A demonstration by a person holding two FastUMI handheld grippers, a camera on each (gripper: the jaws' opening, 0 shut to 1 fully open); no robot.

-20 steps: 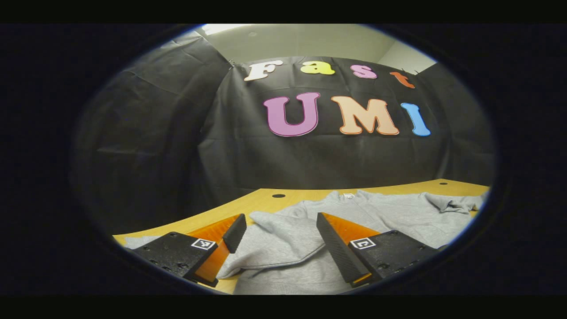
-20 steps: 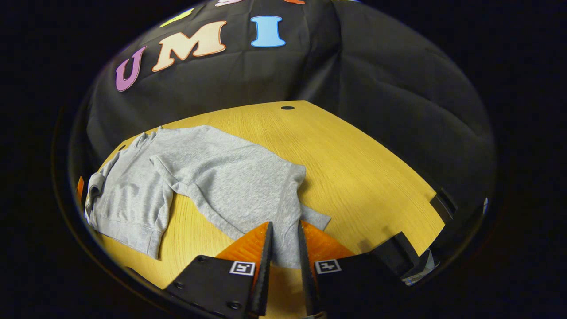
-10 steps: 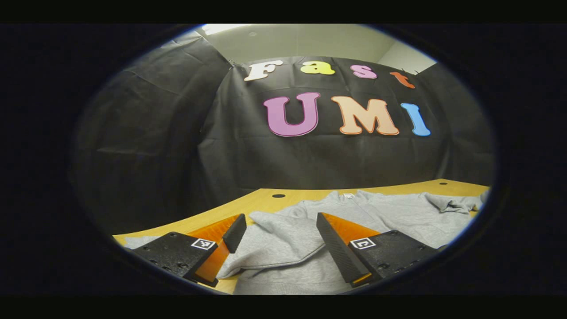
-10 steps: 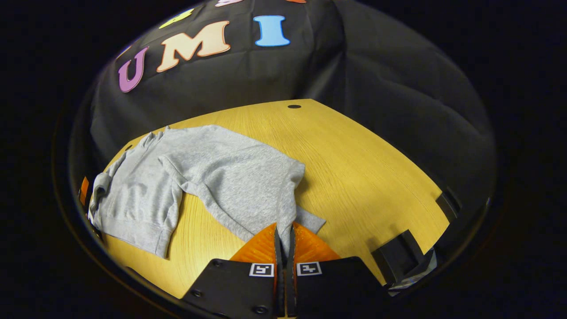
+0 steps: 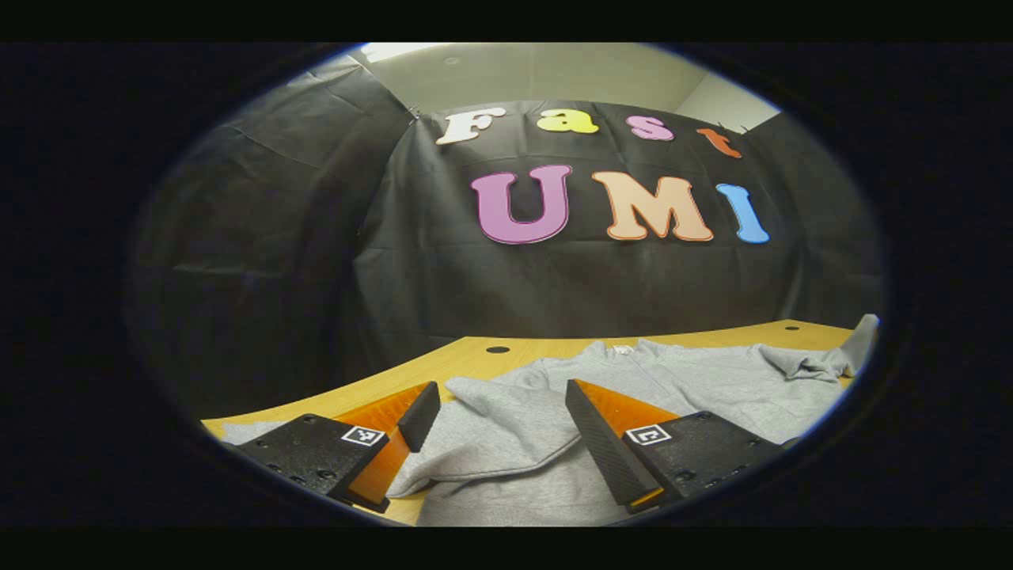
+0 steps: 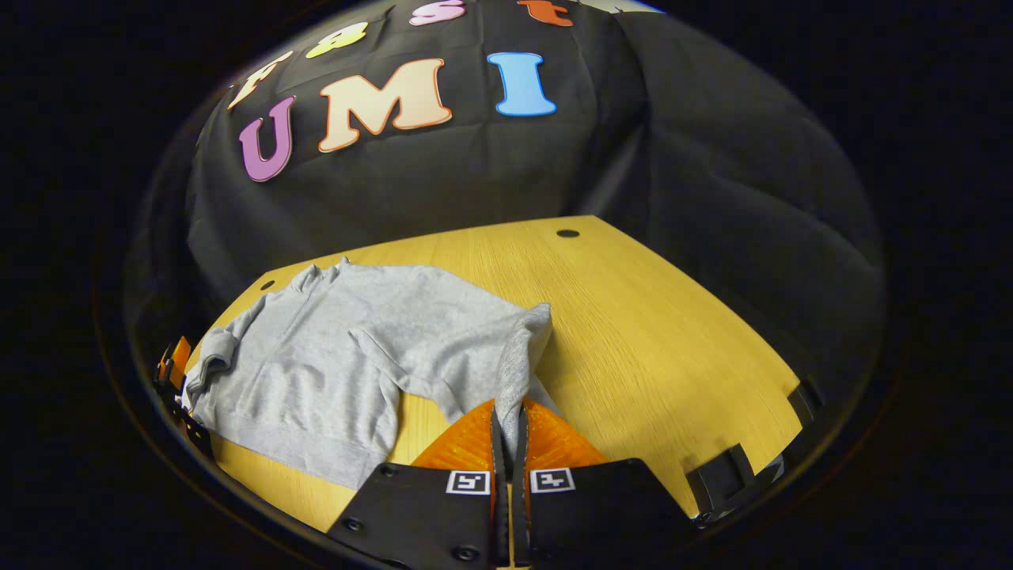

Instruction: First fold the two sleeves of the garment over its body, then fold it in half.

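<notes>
On the bench [image 6: 649,332], a pale wood-grain top with small dark round holes near its far edge, a grey garment [image 6: 332,356] of soft, heathered knit lies mostly flat, its collar toward the black cloth wall and its ribbed hem toward the near edge, so its long axis runs from near edge to wall. In the right gripper view, the right gripper [image 6: 509,427] has its jaws pressed nearly together on the cuff end of one sleeve [image 6: 518,372], which rises off the bench in a narrow, bunched ridge from the garment's shoulder to the jaws. In the left gripper view, the left gripper [image 5: 498,412] sits low over the garment [image 5: 681,380] near its other side, its jaws spread wide with nothing gripped; between them lies the other sleeve [image 5: 491,431], already folded across the body in a broad, rounded flap with a soft crease. Each finger is a wedge-shaped block carrying a small square black-and-white marker, not readable as text. A small label shows at the garment's collar, too small to read.
</notes>
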